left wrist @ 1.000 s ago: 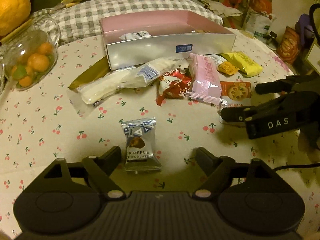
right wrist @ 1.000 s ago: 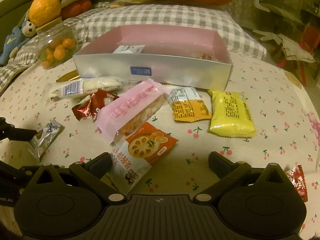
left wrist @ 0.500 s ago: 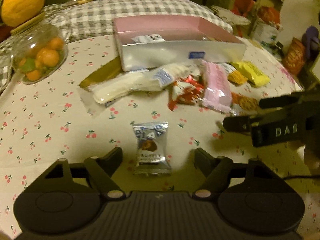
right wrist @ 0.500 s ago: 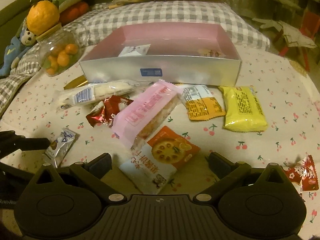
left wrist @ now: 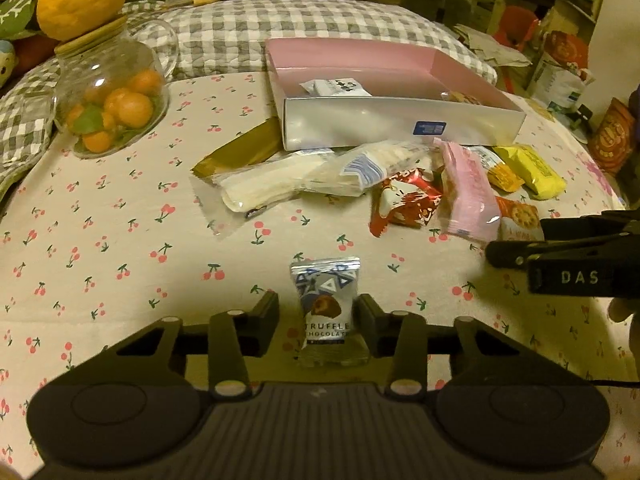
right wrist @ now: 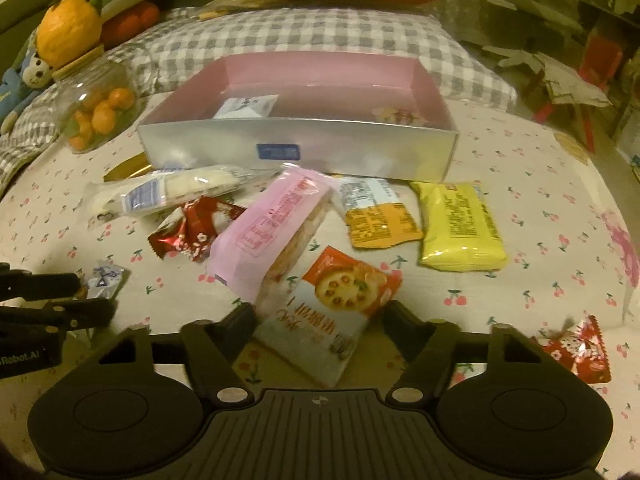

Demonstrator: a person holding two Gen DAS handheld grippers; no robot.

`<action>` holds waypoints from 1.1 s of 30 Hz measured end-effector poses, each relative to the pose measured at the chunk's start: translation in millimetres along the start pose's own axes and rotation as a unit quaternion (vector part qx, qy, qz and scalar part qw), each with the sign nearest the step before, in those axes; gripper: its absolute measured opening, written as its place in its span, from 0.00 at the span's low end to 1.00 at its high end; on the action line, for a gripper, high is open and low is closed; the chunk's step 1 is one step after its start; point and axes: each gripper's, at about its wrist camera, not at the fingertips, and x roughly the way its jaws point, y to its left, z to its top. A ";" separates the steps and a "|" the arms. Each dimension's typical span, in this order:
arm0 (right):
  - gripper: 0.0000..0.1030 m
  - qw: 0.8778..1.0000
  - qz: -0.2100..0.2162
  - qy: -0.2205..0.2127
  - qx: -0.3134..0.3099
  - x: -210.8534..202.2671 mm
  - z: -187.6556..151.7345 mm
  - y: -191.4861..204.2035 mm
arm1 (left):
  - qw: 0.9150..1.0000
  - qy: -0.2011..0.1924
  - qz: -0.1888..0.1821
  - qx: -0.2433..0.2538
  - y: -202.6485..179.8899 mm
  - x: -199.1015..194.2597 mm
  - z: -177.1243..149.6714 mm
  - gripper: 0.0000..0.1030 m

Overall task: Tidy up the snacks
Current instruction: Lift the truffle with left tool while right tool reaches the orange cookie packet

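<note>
In the left wrist view, the left claw (left wrist: 318, 322) is at the bottom middle. Its jaws have just been closing, and the truffle (left wrist: 325, 308) sits between them. The tips look right against the wrapper's sides, but I cannot tell if they squeeze it yet. The truffle is a small silver and blue packet, shiny and crinkly, with a round lump inside. It looks very light and a bit slippery. The lump in the middle is the best place to hold, since the flat ends would fold. The box (left wrist: 396, 96) is at the upper middle, pink inside and silver outside, with stiff card walls. The table (left wrist: 100, 240) has a soft cloth with cherries on it.

In the right wrist view, the right claw (right wrist: 320, 320) is at the bottom middle. Its jaws have just been closing too. The cracker pack (right wrist: 332, 312) lies between them, and a gap shows at each side, so it is not held. This pack is orange and white, flat, smooth and puffy. It looks light, and the cracker inside may break if pinched hard. The long sides are good to hold. A pink pack (right wrist: 272, 236) leans on its upper left edge and may slide.
</note>
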 end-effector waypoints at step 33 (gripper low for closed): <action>0.46 0.994 0.065 0.023 0.086 -26.1 17.4 -28.4 | 0.995 0.014 -0.062 -0.071 8.5 -11.2 13.6 0.22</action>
